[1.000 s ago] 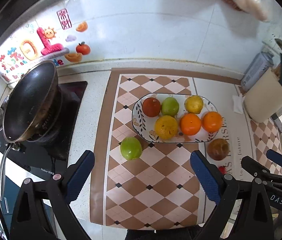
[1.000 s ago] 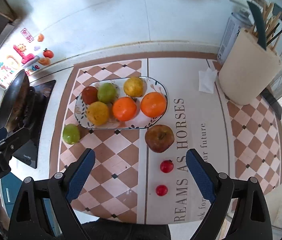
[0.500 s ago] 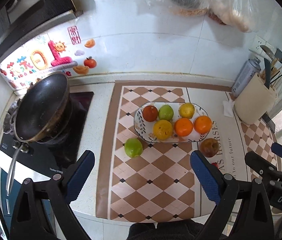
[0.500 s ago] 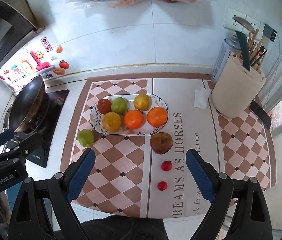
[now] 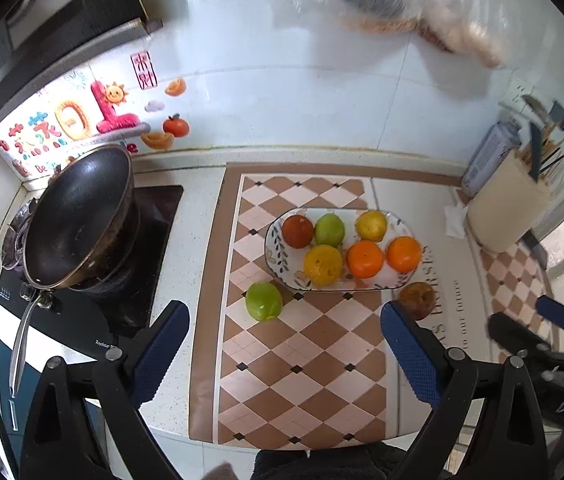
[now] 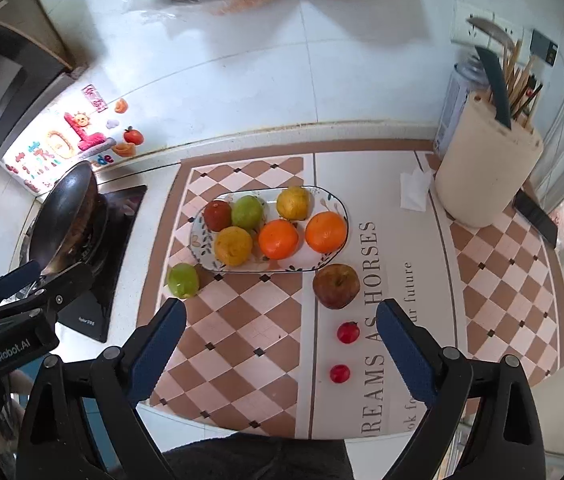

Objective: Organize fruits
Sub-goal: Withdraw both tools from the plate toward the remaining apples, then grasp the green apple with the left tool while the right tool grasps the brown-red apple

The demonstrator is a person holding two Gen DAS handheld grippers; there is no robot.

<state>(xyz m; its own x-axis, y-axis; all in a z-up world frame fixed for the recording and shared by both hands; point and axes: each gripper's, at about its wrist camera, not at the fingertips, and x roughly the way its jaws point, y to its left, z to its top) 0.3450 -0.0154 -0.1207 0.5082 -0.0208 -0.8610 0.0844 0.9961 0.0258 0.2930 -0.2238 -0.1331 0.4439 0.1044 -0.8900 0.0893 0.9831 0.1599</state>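
An oval patterned plate (image 5: 278, 258) (image 6: 202, 256) on the checkered mat holds several fruits: oranges, yellow ones, a green one and a dark red one. A green fruit (image 5: 264, 301) (image 6: 182, 279) lies on the mat just off the plate's near left end. A brown-red apple (image 5: 417, 299) (image 6: 336, 285) rests off its near right end, with two small red fruits (image 6: 348, 332) (image 6: 339, 373) closer to me. My left gripper (image 5: 283, 354) hangs open above the mat's near part, holding nothing. My right gripper (image 6: 280, 354) is open too, back from the apple.
A black wok (image 5: 78, 220) sits on the stove at the left. A cream utensil holder (image 6: 487, 176) with knives, a can (image 6: 455, 104) and a crumpled tissue (image 6: 413, 190) stand at the back right. A dark phone (image 6: 535, 218) lies by the window. Plastic bags hang on the tiled wall.
Both grippers have pulled back and up from the counter, so the plate and fruits look smaller and more of the wall shows. No fruit has moved. Both stay open.
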